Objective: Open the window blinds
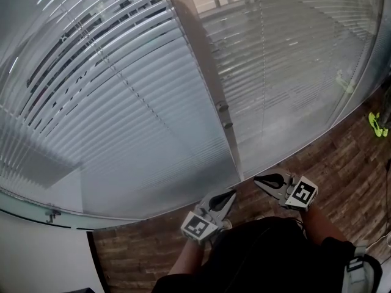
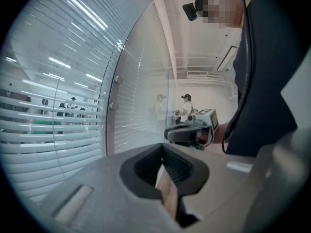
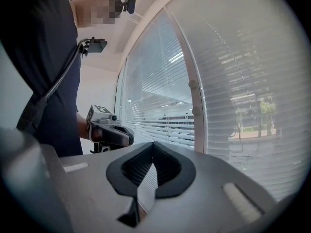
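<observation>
White slatted blinds hang behind the glass: a left blind (image 1: 110,108) whose upper slats show dark gaps, and a right blind (image 1: 293,66) with its slats flatter. A pale frame post (image 1: 204,66) with two small knobs (image 1: 222,107) stands between them. My left gripper (image 1: 231,194) and right gripper (image 1: 256,179) are held low in front of the post's foot, tips turned toward each other, apart from the glass. Both are shut with nothing between the jaws. The left gripper view (image 2: 163,152) shows the right gripper (image 2: 189,132) opposite; the right gripper view (image 3: 153,147) shows the left gripper (image 3: 114,134).
Wood-plank floor (image 1: 348,163) runs along the window's foot. A yellow-green object (image 1: 377,124) lies on it at the far right. A white ledge and wall (image 1: 36,249) fill the lower left. A small fitting (image 1: 345,83) sits on the right blind.
</observation>
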A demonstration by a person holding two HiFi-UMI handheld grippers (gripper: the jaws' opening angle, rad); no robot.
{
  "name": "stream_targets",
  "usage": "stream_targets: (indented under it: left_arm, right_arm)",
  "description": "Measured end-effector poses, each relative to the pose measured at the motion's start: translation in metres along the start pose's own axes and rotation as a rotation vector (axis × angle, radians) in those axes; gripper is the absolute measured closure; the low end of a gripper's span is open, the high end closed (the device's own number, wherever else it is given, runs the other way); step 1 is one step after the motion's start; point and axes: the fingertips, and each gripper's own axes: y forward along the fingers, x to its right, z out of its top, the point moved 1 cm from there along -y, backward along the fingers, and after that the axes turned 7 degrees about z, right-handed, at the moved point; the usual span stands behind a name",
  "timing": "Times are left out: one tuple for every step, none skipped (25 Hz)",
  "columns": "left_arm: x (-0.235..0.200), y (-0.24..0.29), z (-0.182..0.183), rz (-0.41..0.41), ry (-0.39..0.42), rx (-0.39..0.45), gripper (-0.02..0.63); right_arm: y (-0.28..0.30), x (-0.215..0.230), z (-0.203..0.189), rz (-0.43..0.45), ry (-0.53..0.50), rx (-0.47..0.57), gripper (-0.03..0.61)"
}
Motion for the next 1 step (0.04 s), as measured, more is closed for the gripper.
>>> stream_targets:
  left_arm:
    - [0.0004,-0.0002,-0.0009,0.001,0.001,-0.001,0.609]
  right_arm:
    - [0.0001,-0.0001,-0.0009,0.001,0.003,-0.003,0.572]
